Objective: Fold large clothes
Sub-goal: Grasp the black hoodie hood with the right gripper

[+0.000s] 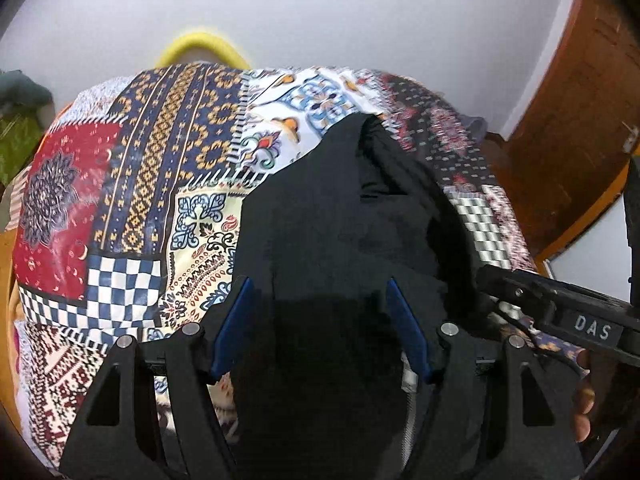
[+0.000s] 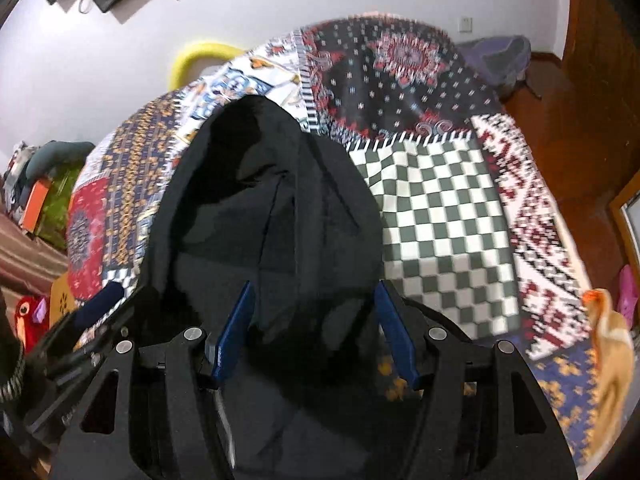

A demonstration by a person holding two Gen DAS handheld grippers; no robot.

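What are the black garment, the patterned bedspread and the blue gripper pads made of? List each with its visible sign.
Black garment: soft matte woven or knit fabric, probably a jacket; it creases and shows a zipper near the bottom edge.
Patterned bedspread: printed cloth, likely cotton or polyester; flat patchwork print, slight sheen.
Blue pads: smooth, hard-looking plastic or rubber; which one cannot be told.

The left gripper (image 1: 320, 332) is black plastic with two blue pads (image 1: 232, 328) and round silver screws (image 1: 191, 328). The right gripper (image 2: 314, 334) looks the same. Its side has white letters "DAS" (image 1: 593, 330).
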